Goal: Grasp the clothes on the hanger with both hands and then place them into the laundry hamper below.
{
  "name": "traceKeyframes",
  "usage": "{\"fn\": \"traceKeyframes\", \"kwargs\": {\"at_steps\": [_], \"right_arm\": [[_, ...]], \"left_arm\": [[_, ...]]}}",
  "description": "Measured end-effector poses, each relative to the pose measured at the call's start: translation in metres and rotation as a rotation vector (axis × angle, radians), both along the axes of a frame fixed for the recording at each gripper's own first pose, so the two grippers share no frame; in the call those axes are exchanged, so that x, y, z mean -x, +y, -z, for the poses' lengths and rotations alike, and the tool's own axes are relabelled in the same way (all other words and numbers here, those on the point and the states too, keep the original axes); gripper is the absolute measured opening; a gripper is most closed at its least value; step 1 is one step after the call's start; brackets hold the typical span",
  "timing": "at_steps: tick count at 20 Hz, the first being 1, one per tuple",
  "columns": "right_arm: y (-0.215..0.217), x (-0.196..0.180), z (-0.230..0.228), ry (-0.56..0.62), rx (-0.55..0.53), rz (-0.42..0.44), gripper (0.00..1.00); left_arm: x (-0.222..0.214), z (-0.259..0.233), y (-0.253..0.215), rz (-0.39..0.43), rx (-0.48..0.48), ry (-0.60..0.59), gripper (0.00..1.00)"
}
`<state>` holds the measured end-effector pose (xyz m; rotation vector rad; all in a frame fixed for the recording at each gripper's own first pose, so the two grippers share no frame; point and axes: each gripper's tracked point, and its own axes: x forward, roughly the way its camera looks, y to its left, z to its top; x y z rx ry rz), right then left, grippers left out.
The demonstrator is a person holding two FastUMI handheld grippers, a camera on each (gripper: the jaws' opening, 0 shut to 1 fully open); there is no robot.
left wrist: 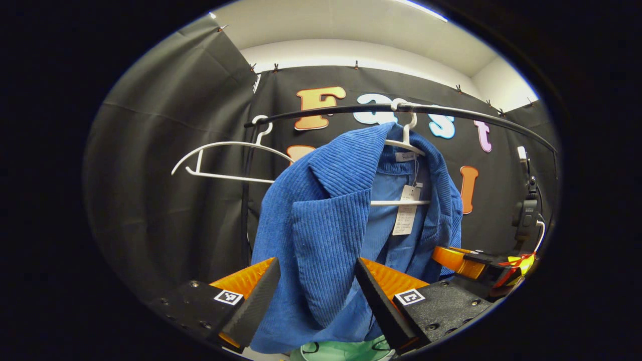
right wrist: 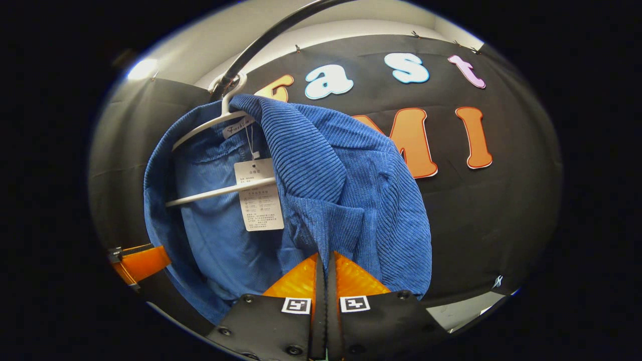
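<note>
Left gripper view: blue corduroy jacket (left wrist: 326,220) hangs centre frame on a white hanger (left wrist: 406,145), hooked over a black curved rail (left wrist: 451,111) across the top. A paper tag (left wrist: 406,213) dangles inside the open front, right of centre. A 2nd white hanger (left wrist: 220,160), bare, sits on the rail at upper left. Left tongs (left wrist: 317,281) at bottom centre are spread wide, w/ the jacket's left front panel hanging down between the two fingers; can't tell if either pad touches cloth. Something pale green (left wrist: 346,351) peeks in at the very bottom edge, under the jacket hem (too little seen to name it). The right tongs (left wrist: 466,260) show at lower right, against the jacket's far edge.

Right gripper view: same jacket (right wrist: 351,190) fills centre-left, its hanger (right wrist: 220,120) and rail (right wrist: 266,42) at upper left, tag (right wrist: 258,195) left of centre. Right tongs (right wrist: 326,265) at bottom centre are closed tight, fingers pinching a fold of the jacket's front edge at the tips. Orange part of the left tongs (right wrist: 143,263) sits at lower left, beside the jacket's other edge.
</note>
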<state>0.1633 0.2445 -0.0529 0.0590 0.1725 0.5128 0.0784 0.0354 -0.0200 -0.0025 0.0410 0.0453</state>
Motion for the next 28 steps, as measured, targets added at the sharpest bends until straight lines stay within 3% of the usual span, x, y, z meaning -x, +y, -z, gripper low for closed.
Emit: {"fn": "traceKeyframes", "kwargs": {"at_steps": [4, 7, 11, 16, 21, 26, 28], "right_arm": [[-0.008, -0.001, -0.004, 0.018, -0.041, -0.009, 0.08], [-0.014, -0.003, -0.013, 0.027, -0.084, -0.012, 0.08], [-0.019, -0.005, -0.028, 0.045, -0.165, -0.055, 0.08], [-0.021, -0.006, -0.042, 0.106, -0.268, -0.111, 0.08], [-0.024, -0.002, -0.055, 0.248, -0.489, -0.147, 0.08], [-0.029, 0.013, -0.063, 0.245, -0.57, -0.118, 0.08], [-0.029, 0.021, -0.068, 0.242, -0.594, -0.114, 0.09]], "left_arm": [[-0.018, 0.005, 0.0, -0.007, 0.013, -0.001, 0.92], [-0.025, 0.006, -0.004, 0.017, 0.026, 0.0, 0.83], [-0.025, -0.002, -0.005, 0.033, 0.009, -0.012, 0.58], [-0.019, -0.016, 0.0, 0.042, -0.043, -0.022, 0.03], [-0.01, -0.025, 0.002, 0.109, -0.057, -0.002, 0.01], [0.002, -0.032, 0.009, 0.188, -0.029, 0.0, 0.02], [0.006, -0.038, 0.006, 0.259, -0.025, -0.003, 0.0]]}}
